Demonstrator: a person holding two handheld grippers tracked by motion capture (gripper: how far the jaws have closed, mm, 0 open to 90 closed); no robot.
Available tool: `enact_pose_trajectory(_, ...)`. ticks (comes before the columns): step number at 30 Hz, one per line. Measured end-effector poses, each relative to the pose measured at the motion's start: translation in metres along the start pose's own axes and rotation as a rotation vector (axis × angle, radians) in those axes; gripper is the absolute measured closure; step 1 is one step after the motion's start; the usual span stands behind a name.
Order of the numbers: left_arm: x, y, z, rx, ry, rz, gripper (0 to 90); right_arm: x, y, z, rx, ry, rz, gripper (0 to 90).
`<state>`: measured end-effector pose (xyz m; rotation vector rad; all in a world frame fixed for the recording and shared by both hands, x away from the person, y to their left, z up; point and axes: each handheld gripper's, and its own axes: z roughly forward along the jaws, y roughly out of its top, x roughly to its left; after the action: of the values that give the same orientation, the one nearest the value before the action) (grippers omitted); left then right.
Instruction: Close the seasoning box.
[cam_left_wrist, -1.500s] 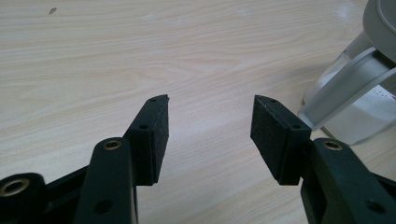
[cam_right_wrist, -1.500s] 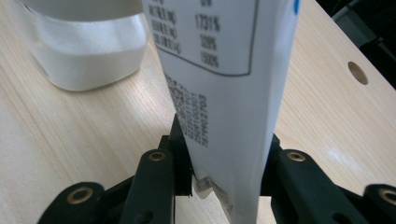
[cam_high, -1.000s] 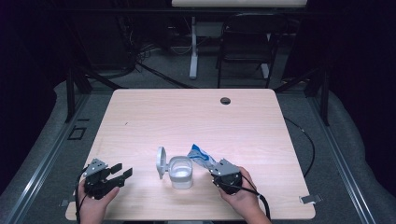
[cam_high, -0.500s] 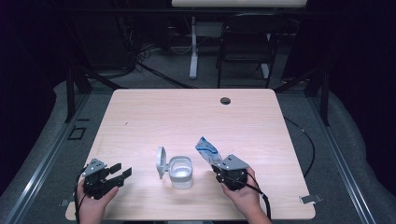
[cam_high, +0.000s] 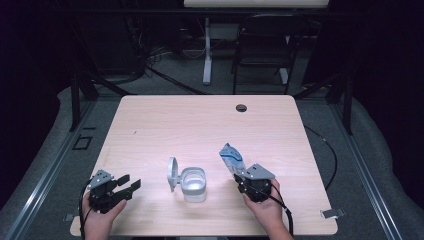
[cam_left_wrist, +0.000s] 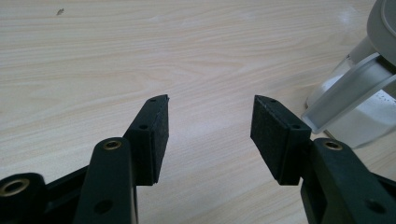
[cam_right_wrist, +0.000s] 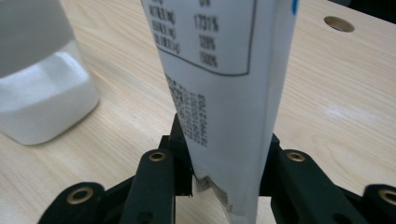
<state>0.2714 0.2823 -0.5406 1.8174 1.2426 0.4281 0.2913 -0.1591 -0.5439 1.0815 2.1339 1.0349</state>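
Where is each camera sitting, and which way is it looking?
High view: sits above the person's side, looking forward and down on the table; both hands show, with the left hand-held gripper and right hand-held gripper.
Left gripper view: rides the left hand-held gripper, looking along its open black jaws across the table toward the container.
Right gripper view: rides the right hand-held gripper, looking along jaws shut on the packet.
Shared: all three views show the container; the high view and right gripper view share the packet.
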Motion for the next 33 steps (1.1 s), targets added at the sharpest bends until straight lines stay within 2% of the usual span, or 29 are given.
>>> enact_pose_trajectory(6,0.001,0.000,0.000,0.009,0.000,0.002,47.2,-0.009,-0.004,0.000,0.010,-0.025,0.019,68.8)
enact_pose_trajectory(11,0.001,-0.001,0.001,0.005,0.000,-0.001,47.1,-0.015,-0.007,0.002,0.026,-0.043,0.011,68.8)
enact_pose_trajectory(19,0.002,-0.002,0.001,0.019,0.004,0.002,47.1,-0.025,-0.013,0.007,0.035,-0.065,0.040,68.7)
enact_pose_trajectory(26,0.002,-0.002,0.002,0.009,0.008,-0.002,47.1,-0.030,-0.018,0.011,0.044,-0.076,0.056,68.7)
enact_pose_trajectory(29,0.002,-0.002,0.001,0.021,0.004,0.003,47.1,-0.031,-0.018,0.010,0.042,-0.071,0.065,68.7)
enact_pose_trajectory(33,0.000,-0.002,0.003,0.011,0.004,0.003,47.1,-0.030,-0.019,0.009,0.043,-0.074,0.054,68.6)
